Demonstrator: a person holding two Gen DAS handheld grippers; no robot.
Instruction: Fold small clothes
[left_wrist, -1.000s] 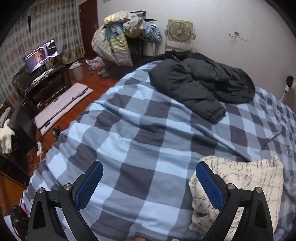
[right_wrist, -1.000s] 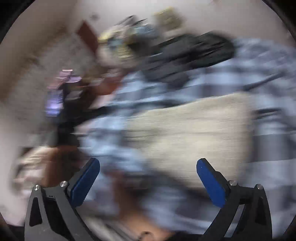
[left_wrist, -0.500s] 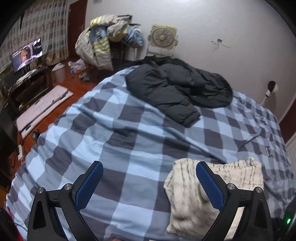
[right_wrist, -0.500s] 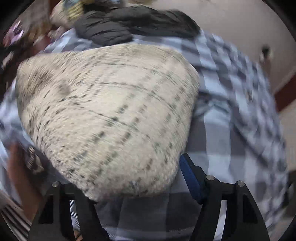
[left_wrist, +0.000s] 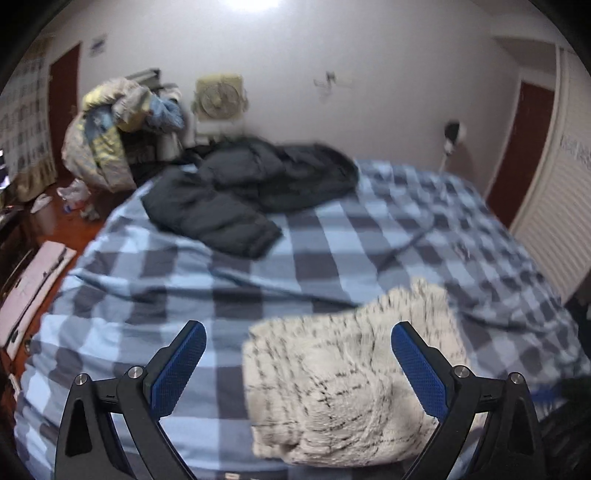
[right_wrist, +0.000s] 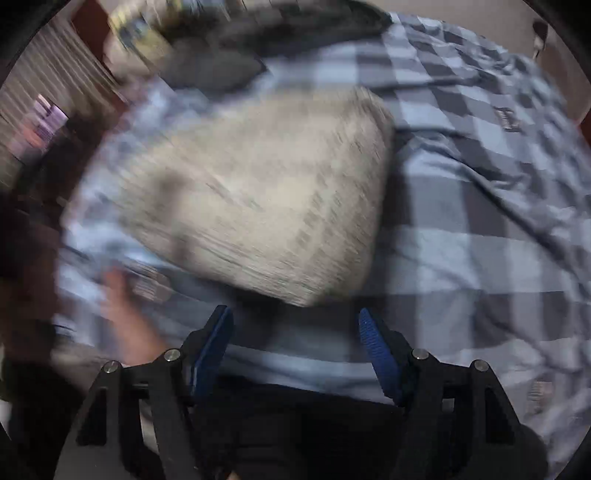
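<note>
A folded cream knit garment with dark flecks (left_wrist: 351, 380) lies on the blue checked bed cover (left_wrist: 184, 280) near its front edge. My left gripper (left_wrist: 298, 326) hovers above it, open wide, with the garment showing between and below the fingers, untouched. In the blurred right wrist view the same garment (right_wrist: 266, 192) lies just beyond my right gripper (right_wrist: 294, 312). Its jaws are opening, and only the bed cover (right_wrist: 480, 221) shows between them. A person's bare hand (right_wrist: 125, 310) shows blurred at the lower left.
A crumpled black jacket (left_wrist: 240, 195) lies at the far side of the bed. Beyond it stand a chair heaped with clothes (left_wrist: 110, 136) and a fan (left_wrist: 218, 98). A white slatted door (left_wrist: 550, 206) is at the right, a pink mat (left_wrist: 33, 273) on the floor at the left.
The left view swung right, bringing the garment between its fingers. The right gripper narrowed from wide, and pulled back from the garment, which filled its view half a second ago.
</note>
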